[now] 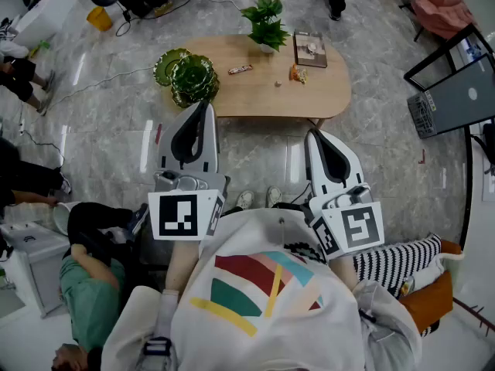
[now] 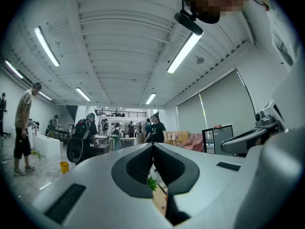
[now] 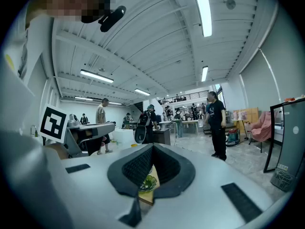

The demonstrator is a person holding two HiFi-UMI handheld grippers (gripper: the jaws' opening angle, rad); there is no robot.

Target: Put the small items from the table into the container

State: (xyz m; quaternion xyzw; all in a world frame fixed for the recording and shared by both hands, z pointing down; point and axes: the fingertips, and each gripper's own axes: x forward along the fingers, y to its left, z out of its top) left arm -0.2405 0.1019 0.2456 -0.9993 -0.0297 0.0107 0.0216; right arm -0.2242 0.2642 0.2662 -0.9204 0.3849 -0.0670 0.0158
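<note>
Only in the head view is the whole table (image 1: 263, 103) seen. On it are one green glass container (image 1: 186, 74) at the left end (possibly two nested dishes, hard to tell), one potted plant (image 1: 265, 23), one flat brown box (image 1: 310, 49) and three small items: a wrapped bar (image 1: 240, 69), a pale bit (image 1: 278, 84) and an orange packet (image 1: 298, 73). All three lie on the tabletop, apart from the container.

Both grippers are held near the chest, well short of the table. The left gripper (image 1: 204, 107) is seen w/ jaws pressed together, nothing btwn them. In the left gripper view only plant leaves and a sliver of wood are glimpsed below the tips. The right gripper (image 1: 312, 134) is likewise clenched and empty; in the right gripper view the container is glimpsed instead.
</note>
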